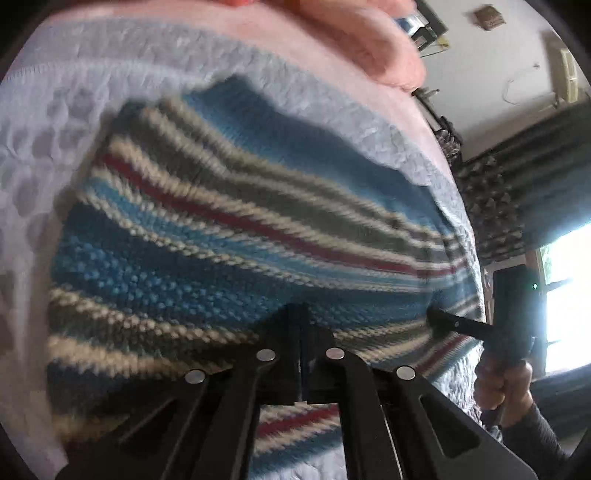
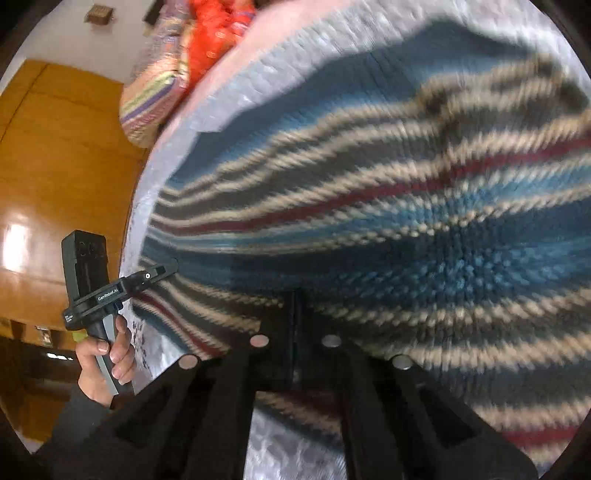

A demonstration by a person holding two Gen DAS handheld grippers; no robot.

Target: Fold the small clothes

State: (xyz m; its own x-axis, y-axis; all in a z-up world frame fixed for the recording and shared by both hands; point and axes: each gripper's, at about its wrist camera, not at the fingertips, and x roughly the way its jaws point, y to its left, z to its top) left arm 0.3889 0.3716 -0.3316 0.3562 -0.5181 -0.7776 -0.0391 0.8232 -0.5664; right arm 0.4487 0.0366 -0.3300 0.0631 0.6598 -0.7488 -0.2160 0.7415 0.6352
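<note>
Chunky knit sweater (image 1: 229,236), quilted bedspread (image 1: 48,122), glossy wooden wardrobe (image 2: 55,166)

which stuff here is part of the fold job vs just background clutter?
In the job:
striped knit garment
left gripper, shut on its edge
right gripper, also shut on it
quilted bedspread, the work surface

Just lying about:
pink blanket
orange fabric
striped bedding roll
wooden wardrobe

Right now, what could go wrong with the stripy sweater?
Both jaws look shut on one edge of the striped sweater. The left gripper and right gripper pinch little knit, so it might slip free. Lifting may drag the sweater crooked across the quilted bedspread.
</note>
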